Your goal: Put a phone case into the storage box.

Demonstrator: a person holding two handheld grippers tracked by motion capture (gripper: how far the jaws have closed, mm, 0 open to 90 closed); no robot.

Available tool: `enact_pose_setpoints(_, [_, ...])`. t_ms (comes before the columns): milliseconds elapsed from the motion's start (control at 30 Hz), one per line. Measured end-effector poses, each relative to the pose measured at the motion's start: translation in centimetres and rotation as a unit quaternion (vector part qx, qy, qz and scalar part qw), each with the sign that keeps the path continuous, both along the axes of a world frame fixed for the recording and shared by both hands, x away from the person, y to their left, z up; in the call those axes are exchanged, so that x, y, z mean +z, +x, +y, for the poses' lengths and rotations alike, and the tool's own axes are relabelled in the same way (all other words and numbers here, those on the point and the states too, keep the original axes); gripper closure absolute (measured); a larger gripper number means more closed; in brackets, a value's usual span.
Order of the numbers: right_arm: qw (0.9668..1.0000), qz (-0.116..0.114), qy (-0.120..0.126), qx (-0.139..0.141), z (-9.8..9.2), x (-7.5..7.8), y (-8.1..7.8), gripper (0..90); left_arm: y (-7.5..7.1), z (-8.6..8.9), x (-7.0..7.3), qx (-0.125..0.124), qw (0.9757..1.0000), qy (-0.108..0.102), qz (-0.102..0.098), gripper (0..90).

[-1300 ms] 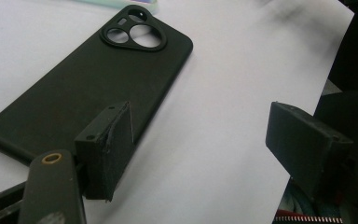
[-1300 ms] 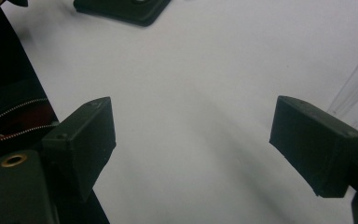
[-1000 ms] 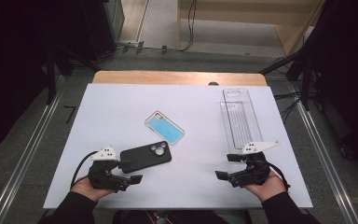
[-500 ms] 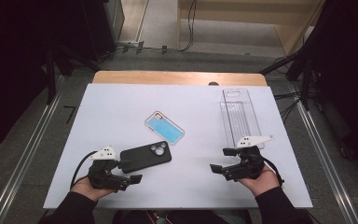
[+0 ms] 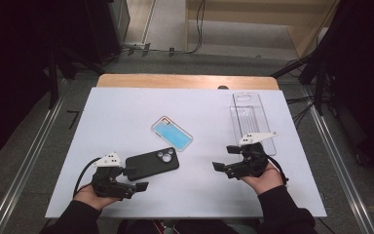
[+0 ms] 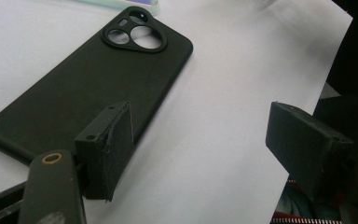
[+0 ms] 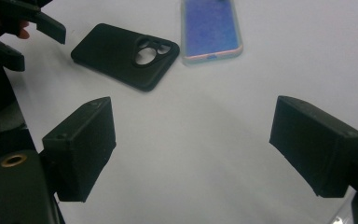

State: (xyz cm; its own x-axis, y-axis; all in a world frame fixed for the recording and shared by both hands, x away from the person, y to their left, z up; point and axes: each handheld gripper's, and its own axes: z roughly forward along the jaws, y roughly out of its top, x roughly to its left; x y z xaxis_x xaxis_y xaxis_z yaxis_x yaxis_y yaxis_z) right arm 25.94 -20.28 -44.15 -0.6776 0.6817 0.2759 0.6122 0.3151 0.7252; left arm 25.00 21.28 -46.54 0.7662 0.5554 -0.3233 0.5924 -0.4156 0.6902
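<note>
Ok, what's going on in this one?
A person sits at a white table with a claw in each hand. The left claw rests open beside a black phone case, not gripping it. The right claw is open and empty. A phone with a blue screen and a clear tray lie untouched.

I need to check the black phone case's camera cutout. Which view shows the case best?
The left gripper view: black phone case is close, cutout sharp. The high view shows it small; the right gripper view shows it farther off.
</note>
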Motion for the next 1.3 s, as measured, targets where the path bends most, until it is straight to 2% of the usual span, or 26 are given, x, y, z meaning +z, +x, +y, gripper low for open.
enact_pose_setpoints(300, [0.9999, -0.007, 0.004, 0.008, 1.3, 0.7, 1.8, 12.4, 0.0, 0.0, 0.0, 0.000, 1.0000, -0.001, -0.001, 23.5])
enact_pose_setpoints(933, [0.9983, -0.022, 0.019, 0.052, 4.1, 2.2, 6.0, 12.4, 0.0, 0.0, 0.0, -0.001, 1.0000, -0.001, 0.001, 23.4])
enact_pose_setpoints(1100, [0.9980, -0.022, 0.022, 0.056, 5.1, 2.0, 6.8, 12.4, 0.1, 0.1, 0.0, 0.001, 1.0000, -0.004, 0.002, 23.4])
enact_pose_setpoints(1167, [0.9978, -0.011, 0.027, 0.060, 6.0, 1.6, 7.5, 12.4, 0.1, 0.1, 0.0, 0.002, 1.0000, -0.003, 0.002, 23.4])
enact_pose_setpoints(1300, [0.9974, -0.010, 0.022, 0.068, 7.1, 1.2, 8.2, 12.5, 0.1, 0.1, 0.0, 0.002, 1.0000, -0.006, 0.001, 23.4])
